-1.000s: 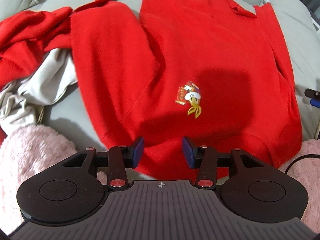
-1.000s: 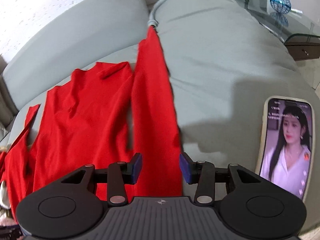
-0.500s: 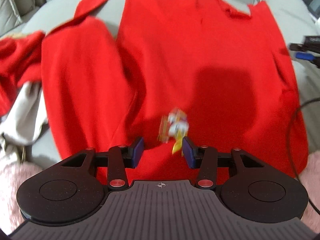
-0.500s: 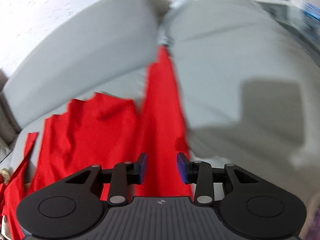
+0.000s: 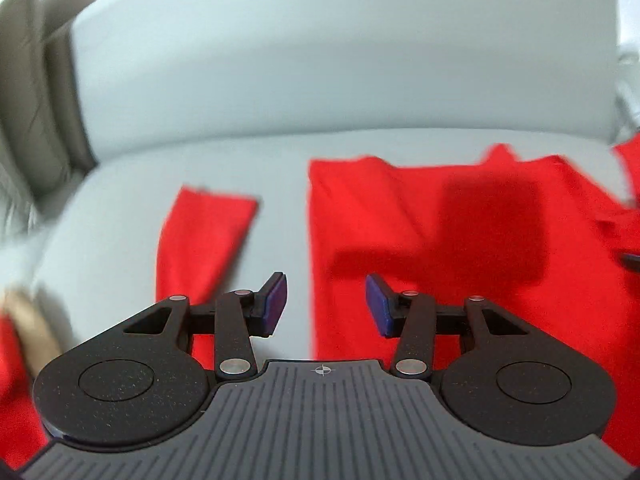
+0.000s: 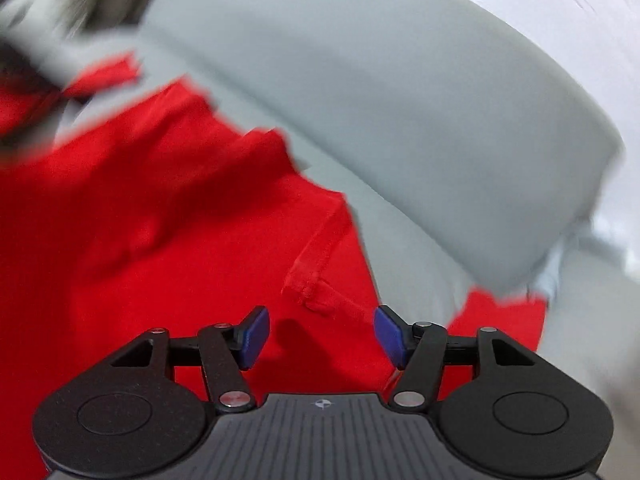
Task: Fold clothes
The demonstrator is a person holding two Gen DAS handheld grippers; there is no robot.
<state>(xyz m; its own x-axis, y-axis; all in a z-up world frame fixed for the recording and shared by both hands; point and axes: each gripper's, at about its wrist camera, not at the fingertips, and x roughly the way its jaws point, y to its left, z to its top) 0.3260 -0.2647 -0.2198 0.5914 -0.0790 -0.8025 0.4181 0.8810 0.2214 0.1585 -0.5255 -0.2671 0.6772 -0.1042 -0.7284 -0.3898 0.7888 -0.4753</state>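
While angled downward, both grippers (image 5: 326, 304) (image 6: 320, 338) hover over red shirt (image 6: 140, 240).

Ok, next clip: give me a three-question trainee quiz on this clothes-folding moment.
1. True or false: the left gripper is clamped on the red shirt.
2. What does the red shirt lie on? A) wooden floor B) grey sofa C) glass table
3. Fill in: the right gripper hangs over the shirt's ____ seam.

Key: 1 false, its jaws are apart with nothing between; 2 B; 3 sleeve.
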